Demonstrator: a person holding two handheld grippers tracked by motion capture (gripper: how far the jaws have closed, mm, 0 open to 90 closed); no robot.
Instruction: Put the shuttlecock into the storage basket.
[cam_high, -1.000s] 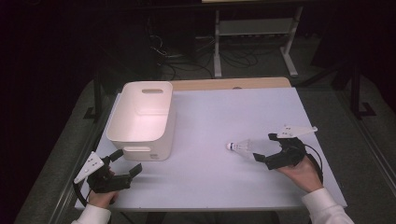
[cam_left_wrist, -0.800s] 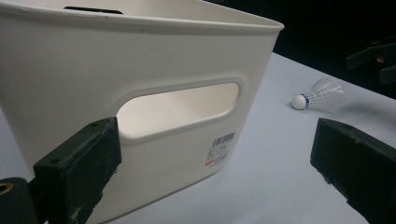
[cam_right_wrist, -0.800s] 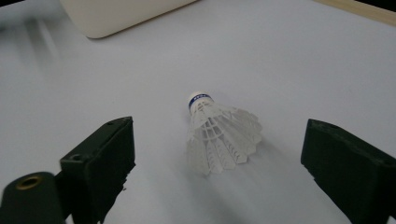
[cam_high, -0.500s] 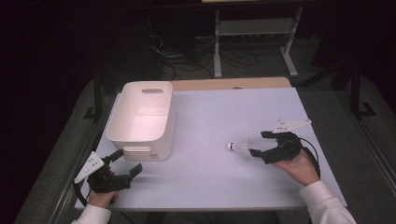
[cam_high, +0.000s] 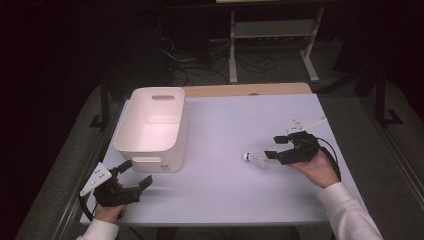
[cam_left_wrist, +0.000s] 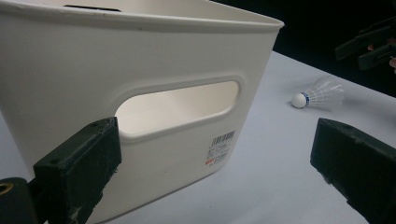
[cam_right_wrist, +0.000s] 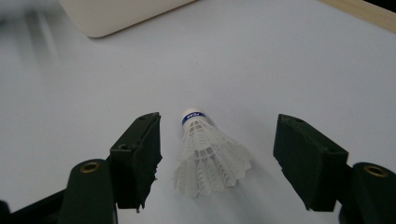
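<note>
White plastic feathers were bracketed by closing tongs: the shuttlecock (cam_right_wrist: 209, 156) was about to be gripped.

The shuttlecock lay on its side on the table (cam_high: 225, 190), cork end pointed toward the white tub (cam_high: 152, 125) and well apart from it. Compared with a second earlier, the right gripper (cam_high: 279, 147) had been brought closer over the feathered skirt, and its jaws had just been closing; in the right gripper view they were seen on either side of the skirt, partly spread, with gaps left on both sides, so nothing was pinched yet. A pickup was judged to be under way, the tub being the likely destination. The left gripper (cam_high: 134, 175) was held spread and empty just beside the tub's near wall.
</note>
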